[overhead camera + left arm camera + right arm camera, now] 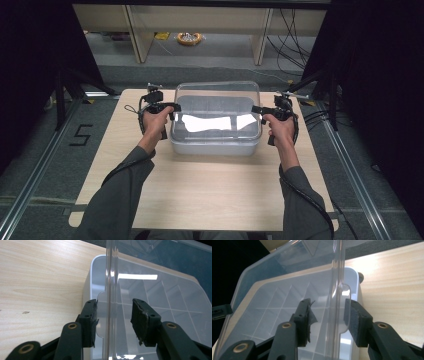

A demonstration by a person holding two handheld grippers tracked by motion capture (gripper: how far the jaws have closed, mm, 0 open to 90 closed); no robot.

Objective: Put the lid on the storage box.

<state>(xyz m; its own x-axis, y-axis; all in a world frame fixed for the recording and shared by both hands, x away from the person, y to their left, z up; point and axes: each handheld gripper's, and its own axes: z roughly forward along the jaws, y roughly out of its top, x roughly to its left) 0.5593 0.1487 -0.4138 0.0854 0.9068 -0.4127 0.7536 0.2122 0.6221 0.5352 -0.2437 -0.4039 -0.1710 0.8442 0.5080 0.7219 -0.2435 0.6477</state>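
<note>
Checking the high view first: the clear lid sits just above the translucent box, which stands at the far middle of the table. The lid's long axis runs side to side, from one hand to the other. I have the left gripper at its left short end and the right gripper at its right short end. Each claw points inward, and neither hand is nearer than the other.

Left gripper view: the lid's edge stands as an upright clear strip between the jaws of the left gripper, and the box's white rim lies below and behind it. This claw is clenched on the lid's rim.

Right gripper view: the lid's edge passes between the jaws of the right gripper, close against the outer pad. Through the clear plastic I cannot tell whether the inner pad presses on it, so I record this grip as unconfirmed. The box rim shows beyond.

Judgement: the coming lift turns on keeping both ends level along that long axis. If the right end is loose, the lid will likely tip toward that side.
</note>
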